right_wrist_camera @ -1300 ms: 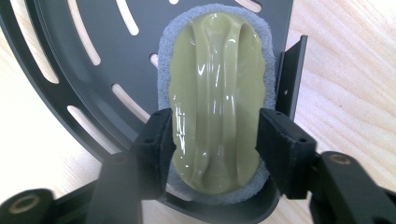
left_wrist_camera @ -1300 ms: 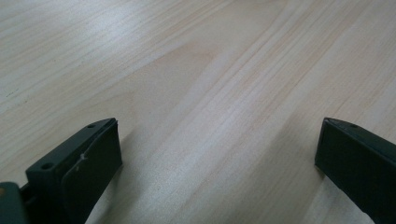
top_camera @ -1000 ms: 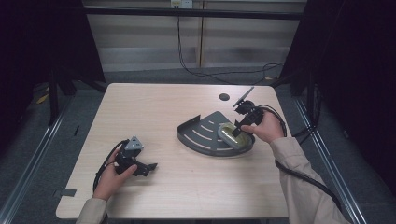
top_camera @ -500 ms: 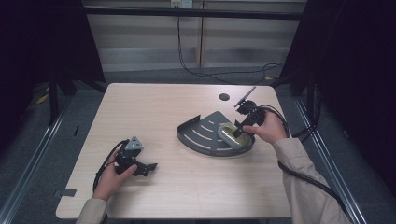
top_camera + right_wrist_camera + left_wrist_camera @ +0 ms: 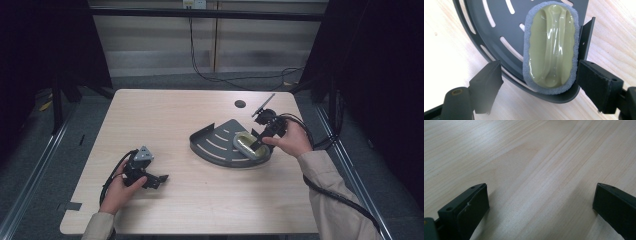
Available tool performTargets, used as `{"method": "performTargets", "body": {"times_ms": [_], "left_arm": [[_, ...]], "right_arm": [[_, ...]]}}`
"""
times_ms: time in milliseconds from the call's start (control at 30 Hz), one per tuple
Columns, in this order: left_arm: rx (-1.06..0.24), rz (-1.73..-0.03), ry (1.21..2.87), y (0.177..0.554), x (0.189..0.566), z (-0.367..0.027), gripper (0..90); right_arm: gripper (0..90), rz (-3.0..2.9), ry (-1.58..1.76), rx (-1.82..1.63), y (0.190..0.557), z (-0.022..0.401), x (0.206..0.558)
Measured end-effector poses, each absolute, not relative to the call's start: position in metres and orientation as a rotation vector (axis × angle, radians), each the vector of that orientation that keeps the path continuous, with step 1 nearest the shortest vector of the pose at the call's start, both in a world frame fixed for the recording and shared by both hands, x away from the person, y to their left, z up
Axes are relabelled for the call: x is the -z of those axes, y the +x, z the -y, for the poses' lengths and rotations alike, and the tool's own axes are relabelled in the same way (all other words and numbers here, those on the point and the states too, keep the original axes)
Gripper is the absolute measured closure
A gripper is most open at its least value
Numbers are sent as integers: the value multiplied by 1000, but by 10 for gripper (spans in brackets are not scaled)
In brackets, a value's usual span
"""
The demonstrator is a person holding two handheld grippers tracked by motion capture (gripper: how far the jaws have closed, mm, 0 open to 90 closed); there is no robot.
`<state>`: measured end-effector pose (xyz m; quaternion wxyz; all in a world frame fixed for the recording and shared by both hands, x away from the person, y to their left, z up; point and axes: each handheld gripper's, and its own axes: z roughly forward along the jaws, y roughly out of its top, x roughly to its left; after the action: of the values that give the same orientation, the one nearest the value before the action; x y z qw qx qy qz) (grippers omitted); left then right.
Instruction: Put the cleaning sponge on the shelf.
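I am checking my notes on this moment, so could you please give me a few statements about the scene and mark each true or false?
1. The oval sponge with the glossy olive-green handle lies in the dark slotted tray. True.
2. The right gripper is clamped on the sponge. False: its jaws have just been opening and stand apart on either side of the sponge's near end, the left one clear of it.
3. The left gripper holds a cloth. False: its jaws are open over bare table, with nothing between them.
4. In the high view, the tray sits on the right half of the table, near the person's right hand. True.
5. The tray is round and white. False: it is dark grey and fan-shaped.
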<state>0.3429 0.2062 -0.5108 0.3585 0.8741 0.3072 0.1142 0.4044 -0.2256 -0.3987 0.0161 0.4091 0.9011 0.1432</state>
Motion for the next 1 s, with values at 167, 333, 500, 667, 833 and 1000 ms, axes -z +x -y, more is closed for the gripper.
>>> {"method": "performTargets", "body": {"times_ms": [167,333,500,667,833,1000], "left_arm": [[-295,-792,2255,343,511,-206,0],[-294,-793,2255,343,511,-206,0],[-295,-793,2255,343,511,-206,0],[-295,-792,2255,343,511,-206,0],[-294,-793,2255,343,511,-206,0],[-295,-793,2254,343,511,-206,0]], "right_arm": [[185,-2816,1244,-458,399,225,396],[166,-2829,1228,-489,393,226,393],[155,-2846,1203,-487,386,227,392],[155,-2871,1174,-484,379,228,390],[155,-2894,1123,-464,371,228,389],[155,-2918,1072,-446,365,228,389]]}}
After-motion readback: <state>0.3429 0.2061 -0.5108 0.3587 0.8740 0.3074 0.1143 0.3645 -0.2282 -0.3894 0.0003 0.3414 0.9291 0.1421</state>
